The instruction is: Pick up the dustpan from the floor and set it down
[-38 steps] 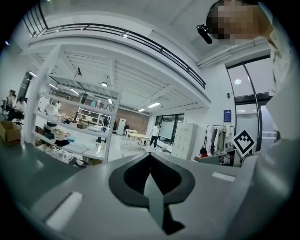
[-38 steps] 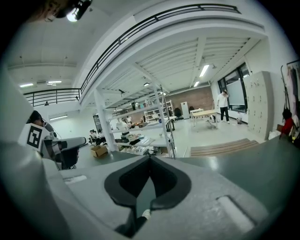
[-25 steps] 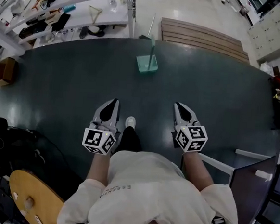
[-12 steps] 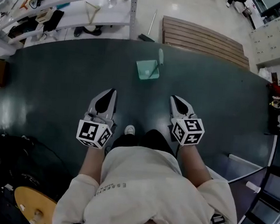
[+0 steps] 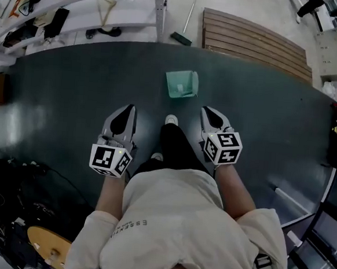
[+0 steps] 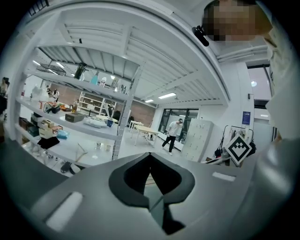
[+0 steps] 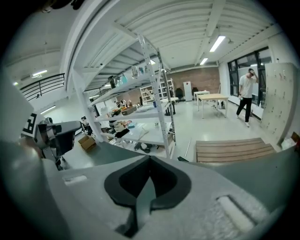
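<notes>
We stand on a wide dark green floor mat [image 5: 61, 93] with open room on every side. Its far edge meets pale floor a little beyond the dustpan [image 5: 181, 83]. The dustpan is pale green and squarish. It lies on the mat straight ahead, between the lines of our two grippers and apart from both.

Our left gripper [image 5: 130, 107] and right gripper [image 5: 205, 109] are each closed tight with nothing between the jaws. Our shoe [image 5: 171, 119] is near the pan. Past the mat are a white shelf rack [image 5: 109, 4], a broom [image 5: 186, 23] and a slatted wooden platform [image 5: 257, 42], none of them in our way.
</notes>
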A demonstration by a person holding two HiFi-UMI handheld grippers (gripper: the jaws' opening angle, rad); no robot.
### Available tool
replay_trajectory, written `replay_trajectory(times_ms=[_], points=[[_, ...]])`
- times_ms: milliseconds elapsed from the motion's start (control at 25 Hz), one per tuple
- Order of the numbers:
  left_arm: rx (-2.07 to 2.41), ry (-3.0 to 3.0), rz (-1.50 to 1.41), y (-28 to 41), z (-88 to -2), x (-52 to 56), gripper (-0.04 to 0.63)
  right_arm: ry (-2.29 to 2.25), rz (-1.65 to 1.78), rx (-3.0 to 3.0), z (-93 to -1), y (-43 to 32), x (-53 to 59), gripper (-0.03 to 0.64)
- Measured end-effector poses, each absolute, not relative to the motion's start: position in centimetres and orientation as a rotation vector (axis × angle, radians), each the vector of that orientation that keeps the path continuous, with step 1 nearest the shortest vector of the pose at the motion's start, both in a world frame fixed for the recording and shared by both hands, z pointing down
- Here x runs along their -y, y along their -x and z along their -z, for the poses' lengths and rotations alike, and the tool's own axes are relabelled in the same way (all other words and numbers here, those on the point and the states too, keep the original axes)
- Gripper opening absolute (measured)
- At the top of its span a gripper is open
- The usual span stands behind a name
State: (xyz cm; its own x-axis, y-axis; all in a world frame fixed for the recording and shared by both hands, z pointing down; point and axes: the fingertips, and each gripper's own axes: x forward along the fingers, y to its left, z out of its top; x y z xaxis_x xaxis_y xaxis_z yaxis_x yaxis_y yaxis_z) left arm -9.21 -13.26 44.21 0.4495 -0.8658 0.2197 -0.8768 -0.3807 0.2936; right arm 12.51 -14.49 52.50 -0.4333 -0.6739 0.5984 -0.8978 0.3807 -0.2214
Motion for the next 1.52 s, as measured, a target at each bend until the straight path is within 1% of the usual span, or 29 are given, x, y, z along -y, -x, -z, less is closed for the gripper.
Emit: replay_trajectory(times_ms=[240,400,440,480,560,600,680,1000,1040,1080,1120,1280,1520], points=[[1.526,-2.306,-0.032,9.5,-45.0,22.3,0.017,-1.246,-0.785,2.167,-57.1,-12.8,21.7,-0.008],[1.529,-2.250,-0.068,9.6,-48.7,24.9,0.017,-1.195,-0.783,2.066,-62.6,-12.5,24.8,-0.008],[1.515,-2.230,-0.078,9.3,-49.8,25.0,0.017,-1.196,-0.800,2.045,-63.9,-12.4,25.3,0.003],[1.496,-2.212,-0.090,8.9,-51.0,25.1,0.017,-1.199,-0.824,2.025,-65.1,-12.3,25.6,0.061],[1.443,-2.191,-0.114,8.1,-53.4,25.0,0.017,-1.205,-0.871,1.977,-67.5,-12.0,25.9,0.206],[1.418,-2.187,-0.124,7.8,-54.7,25.0,0.017,-1.209,-0.887,1.951,-68.8,-11.9,26.1,0.241],[1.384,-2.192,-0.136,7.3,-56.8,25.7,0.017,-1.212,-0.905,1.916,-71.2,-11.7,26.9,0.249],[1.344,-2.227,-0.128,6.4,-61.5,28.5,0.017,-1.173,-0.992,1.881,-78.6,-11.0,28.0,0.245],[1.343,-2.229,-0.129,6.3,-61.6,28.7,0.017,-1.153,-1.005,1.882,-79.1,-11.0,28.0,0.231],[1.344,-2.229,-0.130,6.2,-61.6,28.9,0.017,-1.129,-1.016,1.881,-79.4,-10.9,28.1,0.171],[1.346,-2.227,-0.131,6.2,-61.4,29.0,0.017,-1.108,-1.014,1.878,-79.6,-11.0,28.1,0.037],[1.344,-2.223,-0.143,6.9,-59.8,28.7,0.017,-1.086,-0.929,1.840,-78.9,-11.3,28.5,0.004],[1.350,-2.236,-0.139,8.5,-55.1,28.7,0.017,-1.164,-1.046,1.776,-72.7,-12.3,29.3,-0.005]])
